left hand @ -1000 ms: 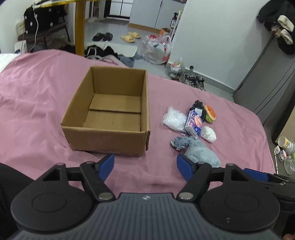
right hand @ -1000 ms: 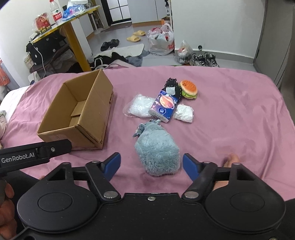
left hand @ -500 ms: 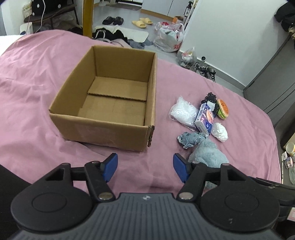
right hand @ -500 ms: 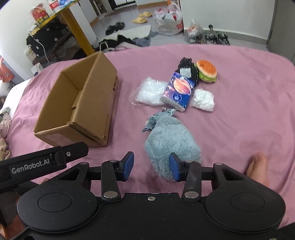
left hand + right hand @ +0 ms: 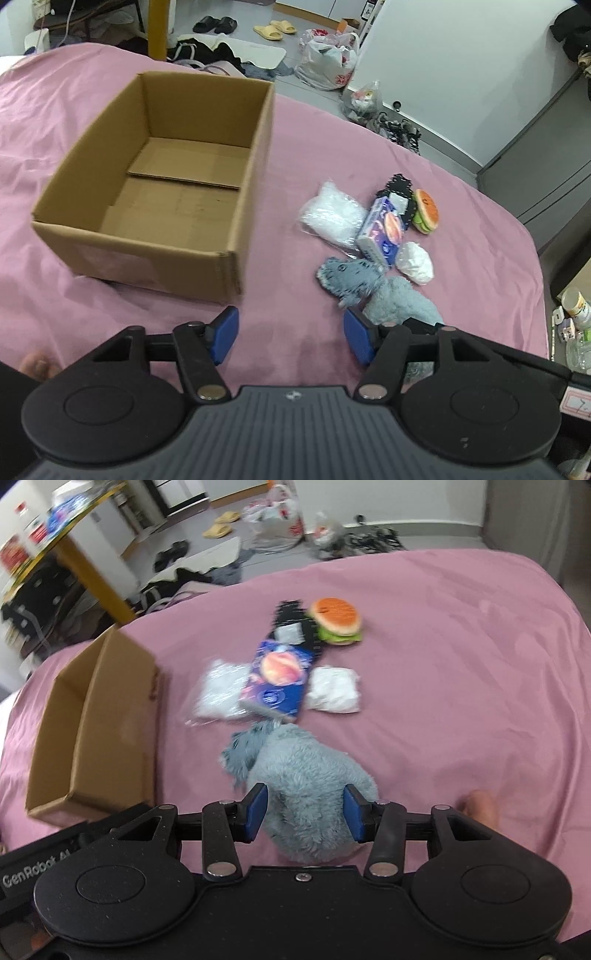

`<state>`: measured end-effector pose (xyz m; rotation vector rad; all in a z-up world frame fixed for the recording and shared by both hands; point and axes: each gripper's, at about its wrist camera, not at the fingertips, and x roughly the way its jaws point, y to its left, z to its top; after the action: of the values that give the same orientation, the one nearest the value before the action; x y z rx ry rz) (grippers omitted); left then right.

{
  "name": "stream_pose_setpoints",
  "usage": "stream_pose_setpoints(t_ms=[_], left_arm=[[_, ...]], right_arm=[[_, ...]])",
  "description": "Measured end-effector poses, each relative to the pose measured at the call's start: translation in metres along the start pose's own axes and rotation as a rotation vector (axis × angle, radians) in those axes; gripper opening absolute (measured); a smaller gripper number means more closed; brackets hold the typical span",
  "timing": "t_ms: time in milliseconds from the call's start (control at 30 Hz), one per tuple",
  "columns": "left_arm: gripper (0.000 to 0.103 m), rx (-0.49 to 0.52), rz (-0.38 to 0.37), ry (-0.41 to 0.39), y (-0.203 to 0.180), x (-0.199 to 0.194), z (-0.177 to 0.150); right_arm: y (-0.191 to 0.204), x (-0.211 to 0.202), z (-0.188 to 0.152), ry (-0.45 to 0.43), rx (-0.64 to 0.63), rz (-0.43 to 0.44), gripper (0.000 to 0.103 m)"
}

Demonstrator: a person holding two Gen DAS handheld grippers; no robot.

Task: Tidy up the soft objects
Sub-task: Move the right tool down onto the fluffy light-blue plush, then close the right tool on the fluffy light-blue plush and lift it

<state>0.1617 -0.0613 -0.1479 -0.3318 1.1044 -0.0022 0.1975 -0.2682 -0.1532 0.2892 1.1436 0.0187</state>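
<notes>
A grey fluffy plush toy (image 5: 306, 775) lies on the pink bedsheet (image 5: 461, 664). My right gripper (image 5: 303, 812) is shut on it, one blue pad pressed into each side. Beyond it lie a blue tissue pack (image 5: 277, 679), two white bundles (image 5: 334, 694) (image 5: 221, 690), a burger plush (image 5: 336, 620) and a black item (image 5: 291, 622). An empty, open cardboard box (image 5: 147, 184) stands to the left. My left gripper (image 5: 290, 336) hangs open over bare sheet near the box's front corner, with the grey plush toy (image 5: 369, 291) just off its right finger.
The bed ends at the far side, where the floor holds slippers (image 5: 273, 29), plastic bags (image 5: 325, 62) and shoes. A yellow table leg (image 5: 160, 26) stands behind the box. A person's toe (image 5: 480, 806) rests on the sheet right of the plush.
My right gripper narrowed from wide open and moved forward until its pads took the grey plush between them. The left gripper moved closer to the box and stayed open.
</notes>
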Motion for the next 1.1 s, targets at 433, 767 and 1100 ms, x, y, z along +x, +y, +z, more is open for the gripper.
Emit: stream_pose_setpoints(t_ms=[433,767,1100], left_arm=[[0.047,-0.091,-0.129,0.087,-0.023,0.04,-0.002],[0.038,-0.185,-0.196,0.162,-0.038,0.073,-0.005],[0.022,-0.272,-0.259,0.189,-0.04,0.091,-0.008]], right_arm=[[-0.055,0.019,0.006,0.024,0.312,0.074,0.03],[-0.065,0.027,0.007,0.054,0.375,0.097,0.034],[-0.074,0.028,0.004,0.033,0.413,0.117,0.023]])
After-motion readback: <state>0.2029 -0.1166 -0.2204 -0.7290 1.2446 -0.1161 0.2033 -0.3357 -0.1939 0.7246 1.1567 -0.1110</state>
